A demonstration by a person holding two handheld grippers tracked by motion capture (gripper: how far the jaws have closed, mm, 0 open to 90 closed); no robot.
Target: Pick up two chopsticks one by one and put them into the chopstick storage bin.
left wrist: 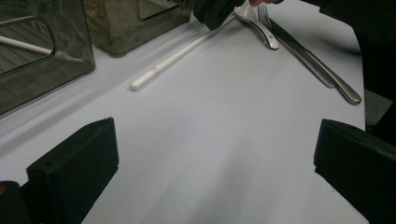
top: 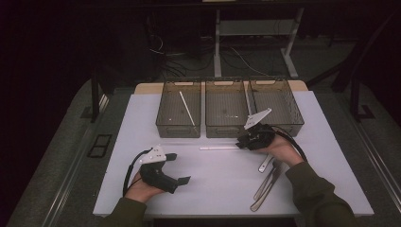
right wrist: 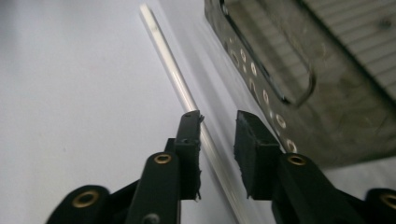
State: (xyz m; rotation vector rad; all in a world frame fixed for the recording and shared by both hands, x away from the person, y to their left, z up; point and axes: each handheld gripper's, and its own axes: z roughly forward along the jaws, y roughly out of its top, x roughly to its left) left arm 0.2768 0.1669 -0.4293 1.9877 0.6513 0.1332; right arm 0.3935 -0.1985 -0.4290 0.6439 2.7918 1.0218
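Right tongs (right wrist: 217,140) straddle a white straw (top: 220,148) on the white table (top: 213,189) just before the middle bin (top: 224,109), jaws slightly parted — left tongs (top: 177,168) spread wide, holding nothing; no writing legible.

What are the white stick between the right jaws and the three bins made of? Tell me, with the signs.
White stick: probably plastic, possibly ceramic; smooth, opaque, evenly white with a soft sheen.
Bins: likely smoky translucent plastic; another stick shows through a wall, and the moulded handle slot with punched holes fits that.
Right gripper: jaws stand apart around the stick, not yet closed.
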